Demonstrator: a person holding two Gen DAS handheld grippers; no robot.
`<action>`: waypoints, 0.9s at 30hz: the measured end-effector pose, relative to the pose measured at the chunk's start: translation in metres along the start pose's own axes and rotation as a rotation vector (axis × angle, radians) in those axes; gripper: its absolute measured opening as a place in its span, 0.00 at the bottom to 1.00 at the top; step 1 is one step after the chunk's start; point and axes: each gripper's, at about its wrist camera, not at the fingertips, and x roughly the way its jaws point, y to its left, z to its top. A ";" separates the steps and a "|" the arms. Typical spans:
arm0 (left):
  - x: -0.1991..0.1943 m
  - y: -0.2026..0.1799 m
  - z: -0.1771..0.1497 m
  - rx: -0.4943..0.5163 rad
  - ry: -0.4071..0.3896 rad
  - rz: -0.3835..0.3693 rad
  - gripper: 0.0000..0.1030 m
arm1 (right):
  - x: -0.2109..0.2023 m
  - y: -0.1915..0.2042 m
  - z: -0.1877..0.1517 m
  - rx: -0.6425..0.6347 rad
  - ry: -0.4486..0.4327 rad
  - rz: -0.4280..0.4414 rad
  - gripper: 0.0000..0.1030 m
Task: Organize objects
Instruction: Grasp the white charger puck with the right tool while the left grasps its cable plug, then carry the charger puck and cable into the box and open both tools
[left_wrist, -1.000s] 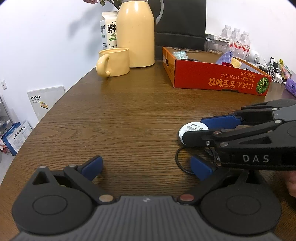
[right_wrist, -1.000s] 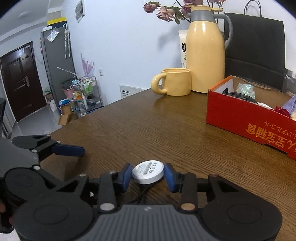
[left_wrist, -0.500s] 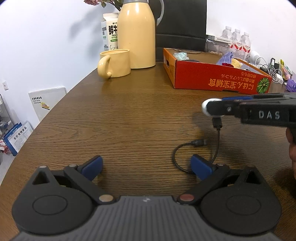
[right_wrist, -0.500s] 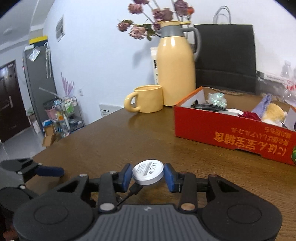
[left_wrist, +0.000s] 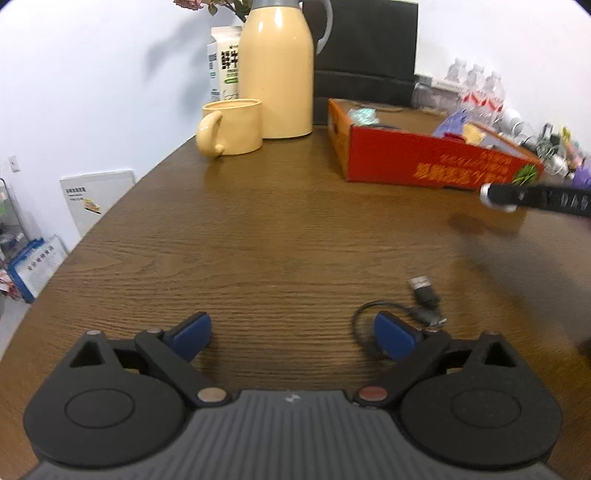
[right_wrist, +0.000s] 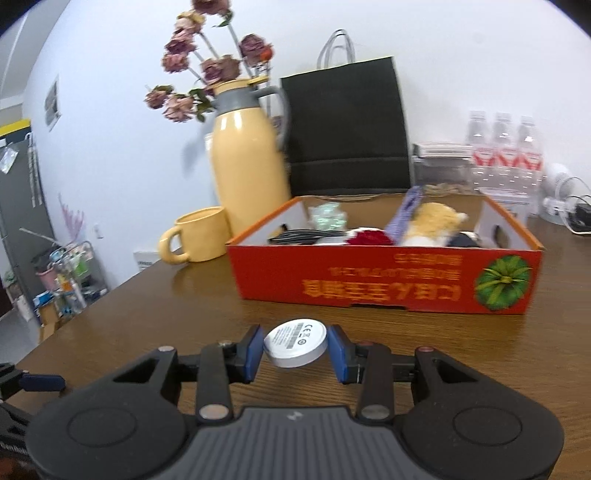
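Observation:
My right gripper (right_wrist: 295, 350) is shut on a white round charger puck (right_wrist: 295, 347) and holds it above the table in front of the red cardboard box (right_wrist: 384, 280). In the left wrist view the right gripper (left_wrist: 498, 197) shows blurred at the right with the puck at its tip. A black cable (left_wrist: 421, 306) lies on the table by my left gripper's right finger, apart from the puck. My left gripper (left_wrist: 291, 332) is open and empty, low over the wooden table (left_wrist: 277, 240).
The red box holds a plush toy (right_wrist: 432, 221), cables and other items. A yellow mug (left_wrist: 231, 127) and a yellow thermos (left_wrist: 277, 70) stand at the back left, with a milk carton behind. A black bag (right_wrist: 347, 125) and water bottles (right_wrist: 506, 147) stand behind the box.
My right gripper has carried the puck up and away toward the red box. The cable has come off the puck and dropped onto the table. My left gripper has stayed put.

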 end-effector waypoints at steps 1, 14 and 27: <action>-0.002 -0.003 0.002 -0.006 -0.010 -0.017 0.95 | 0.000 -0.003 0.000 0.002 0.000 -0.007 0.36; 0.015 -0.070 0.016 0.061 0.032 -0.055 0.56 | -0.021 -0.014 -0.011 -0.009 -0.014 -0.008 0.36; 0.009 -0.084 0.020 0.066 0.016 -0.069 0.17 | -0.039 -0.009 -0.016 -0.053 -0.032 0.034 0.36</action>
